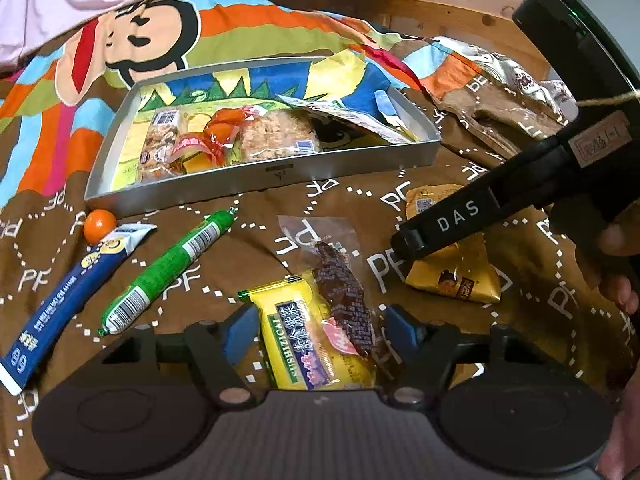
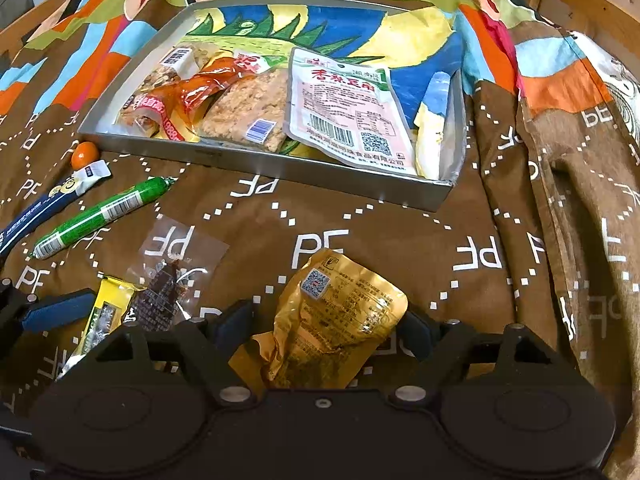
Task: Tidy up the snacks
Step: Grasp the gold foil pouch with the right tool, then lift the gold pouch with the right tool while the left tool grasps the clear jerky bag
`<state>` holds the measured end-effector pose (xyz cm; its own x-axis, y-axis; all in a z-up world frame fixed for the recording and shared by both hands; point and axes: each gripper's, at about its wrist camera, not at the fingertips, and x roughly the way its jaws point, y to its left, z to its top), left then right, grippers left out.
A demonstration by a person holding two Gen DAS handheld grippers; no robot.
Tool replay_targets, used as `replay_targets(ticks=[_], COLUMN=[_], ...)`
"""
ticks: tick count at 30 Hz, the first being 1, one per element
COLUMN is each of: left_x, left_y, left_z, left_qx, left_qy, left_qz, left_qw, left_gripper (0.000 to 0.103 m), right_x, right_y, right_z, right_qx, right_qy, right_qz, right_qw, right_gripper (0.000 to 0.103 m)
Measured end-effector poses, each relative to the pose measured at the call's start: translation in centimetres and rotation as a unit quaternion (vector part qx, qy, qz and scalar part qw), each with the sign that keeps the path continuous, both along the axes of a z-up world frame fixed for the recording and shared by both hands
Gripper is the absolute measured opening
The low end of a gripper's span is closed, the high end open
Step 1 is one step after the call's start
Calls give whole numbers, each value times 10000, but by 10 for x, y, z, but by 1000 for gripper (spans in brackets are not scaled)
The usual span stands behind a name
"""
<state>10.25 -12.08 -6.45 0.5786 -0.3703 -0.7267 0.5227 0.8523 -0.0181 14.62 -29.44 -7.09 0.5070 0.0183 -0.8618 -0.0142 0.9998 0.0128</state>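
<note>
Left claw [image 1: 318,330] stood partly open around a yellow snack pack [image 1: 308,340] and a clear-wrapped dark snack [image 1: 340,276] lying on it; whether its blue pads pressed them I could not tell. Right claw [image 2: 328,326] stood wide astride a gold pouch [image 2: 340,320], pads apart from it. All three lay on the brown cloth [image 2: 360,232] just before the metal tray [image 1: 264,184], which held several packets. Left of the yellow pack lay a green sausage stick [image 1: 164,272].
</note>
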Motion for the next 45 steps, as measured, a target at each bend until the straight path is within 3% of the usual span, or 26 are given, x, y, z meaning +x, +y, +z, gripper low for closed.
replay_targets(ticks=[4,12,25,28,34,36,39,45], left_x=[-1,3,4,5,4,4,7,8], left_y=[-1,3,3,4,14,19,24,22], left_z=[0,1,-2,-2,3,5,4,3], left_qx=[56,-55,-64,-95,-420,-518,-630,-635], left_qy=[-25,114,181,217,310,340,438,406], left_qz=[-63,10,36,77,331,470,571,544], left_qw=[10000,9999,9998,9997,9981,9970,9954,9957], left_gripper=[66,64,69,67,53,48,48,54], right_x=[-1,-2,-6,-7,-9,-9,-8,-9], right_y=[6,11,12,14,11,10,10,10], right_z=[1,2,-1,-1,4,5,5,5], right_qx=[-113,-210,-161,-190,13,58,44,-14], right_qy=[-56,-125,67,21,-111,-136,-133,-76], right_qz=[207,355,186,259,197,163,169,113], right_qw=[9997,9991,9997,9995,9997,9998,9998,9999], right_gripper=[69,66,79,66,55,55,55,61])
